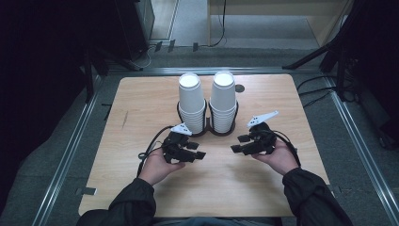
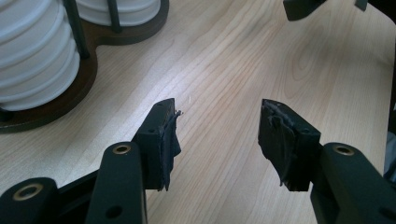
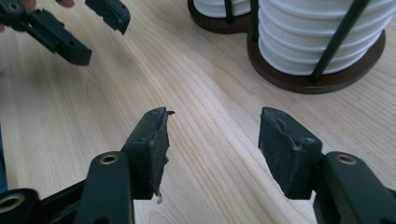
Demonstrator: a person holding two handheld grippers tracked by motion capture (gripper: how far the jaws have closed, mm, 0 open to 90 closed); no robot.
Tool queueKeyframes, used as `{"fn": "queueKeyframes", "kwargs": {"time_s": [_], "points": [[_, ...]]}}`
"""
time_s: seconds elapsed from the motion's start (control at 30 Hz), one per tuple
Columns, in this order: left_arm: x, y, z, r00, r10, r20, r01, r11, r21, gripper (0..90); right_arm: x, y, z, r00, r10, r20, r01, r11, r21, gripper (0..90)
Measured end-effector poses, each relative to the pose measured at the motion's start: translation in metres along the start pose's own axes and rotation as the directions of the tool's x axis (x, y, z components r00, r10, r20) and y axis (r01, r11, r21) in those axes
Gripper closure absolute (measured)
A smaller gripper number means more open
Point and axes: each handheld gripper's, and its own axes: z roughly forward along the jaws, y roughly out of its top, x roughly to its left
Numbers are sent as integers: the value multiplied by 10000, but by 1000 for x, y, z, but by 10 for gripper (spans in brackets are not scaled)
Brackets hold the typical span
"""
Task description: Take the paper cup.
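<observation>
Two stacks of white paper cups stand upside down in a dark two-ring holder (image 1: 207, 132) at the table's middle: the left stack (image 1: 191, 101) and the right stack (image 1: 222, 99). My left gripper (image 1: 197, 150) hovers low over the wood just in front of the left stack, open, nothing between its jaws (image 2: 217, 135). My right gripper (image 1: 239, 144) faces it from the right, in front of the right stack, also open and empty (image 3: 212, 140). The two sets of jaws point toward each other with a gap between them.
The light wooden table (image 1: 141, 108) sits inside a metal frame on grey carpet. A small dark round insert (image 1: 239, 88) lies near the far edge. Dark equipment and cables stand beyond the table's far side and to the right.
</observation>
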Motion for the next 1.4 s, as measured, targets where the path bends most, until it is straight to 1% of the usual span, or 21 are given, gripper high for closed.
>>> {"fn": "queueKeyframes", "kwargs": {"time_s": [0.1, 0.17, 0.23, 0.27, 0.33, 0.37, 0.43, 0.47, 0.57, 0.6, 0.67, 0.73, 0.77, 0.8, 0.83, 0.87, 0.93, 1.0, 1.1, 1.23, 1.4], "points": [[0, 1, -1, 10000, 28, -54, -28, 10000, -45, 476, -2, -1, -1, 10000, 50, 25, -50, 10000, 0, 423], [0, 2, -2, 10000, -28, 34, 29, 9999, -168, 475, -3, -1, -1, 9999, 123, -19, -122, 9999, 40, 423], [-1, 3, -2, 10000, -60, -42, 59, 9999, -113, 441, -2, -1, -2, 9999, 105, -43, -105, 9999, 60, 421], [-2, 4, -2, 9999, 52, -115, -53, 10000, -73, 444, -2, -1, -3, 10000, 68, -43, -68, 10000, 45, 417], [-5, 6, -2, 9995, 287, -131, -289, 9994, -190, 441, -1, 0, -5, 9999, -24, -144, 25, 10000, 51, 404], [-6, 7, -2, 9996, 277, -110, -279, 9993, -247, 446, -2, 0, -7, 9998, -16, -208, 15, 10000, -43, 402], [-6, 11, -2, 9995, 301, -113, -303, 9994, -155, 451, -5, 2, -9, 9994, 129, -324, -134, 9998, -170, 397], [-6, 13, -2, 9996, 243, -116, -246, 9995, -182, 465, -6, 3, -10, 9995, 157, -270, -162, 9997, -175, 392], [-7, 18, 0, 9992, 345, -190, -351, 9988, -334, 505, -9, 6, -11, 9999, 146, -70, -147, 9998, -159, 386], [-7, 20, 0, 9991, 364, -207, -370, 9988, -306, 512, -9, 8, -12, 9998, 218, -47, -219, 9996, -168, 385], [-7, 23, 1, 9985, 461, -284, -467, 9987, -212, 533, -9, 10, -13, 9998, 169, -50, -170, 9996, -213, 385], [-7, 27, 2, 9993, 311, -185, -317, 9990, -311, 569, -9, 14, -15, 9999, 100, 30, -100, 9997, -201, 384], [-6, 29, 2, 9992, 352, -172, -357, 9989, -301, 579, -9, 15, -17, 9999, 135, 20, -135, 9997, -212, 383], [-6, 31, 3, 9995, 291, -152, -296, 9991, -309, 581, -9, 17, -17, 9999, 109, 33, -108, 9997, -226, 382], [-5, 33, 3, 9997, 149, -178, -154, 9995, -279, 582, -9, 19, -18, 10000, 95, 28, -94, 9998, -183, 381], [-5, 35, 4, 9997, 142, -210, -148, 9995, -290, 589, -8, 21, -18, 9999, 54, 132, -52, 9999, -102, 381], [-4, 39, 4, 9997, 54, -221, -63, 9993, -372, 613, -8, 24, -17, 9999, -122, 111, 122, 9999, -24, 377], [-4, 44, 5, 9997, -4, -250, -5, 9993, -367, 639, -7, 27, -18, 9999, -117, 60, 118, 9999, -42, 376], [-6, 49, 5, 9991, 39, -431, -54, 9994, -335, 676, -8, 33, -22, 10000, -37, 69, 38, 9998, -174, 376], [-7, 57, 1, 9979, 129, -642, -157, 9990, -430, 714, -8, 40, -24, 9998, -119, 134, 119, 9999, -3, 360], [-5, 69, -1, 9974, -18, -723, -16, 9989, -471, 739, -7, 51, -30, 9998, -152, 146, 154, 9998, -98, 351]]}}
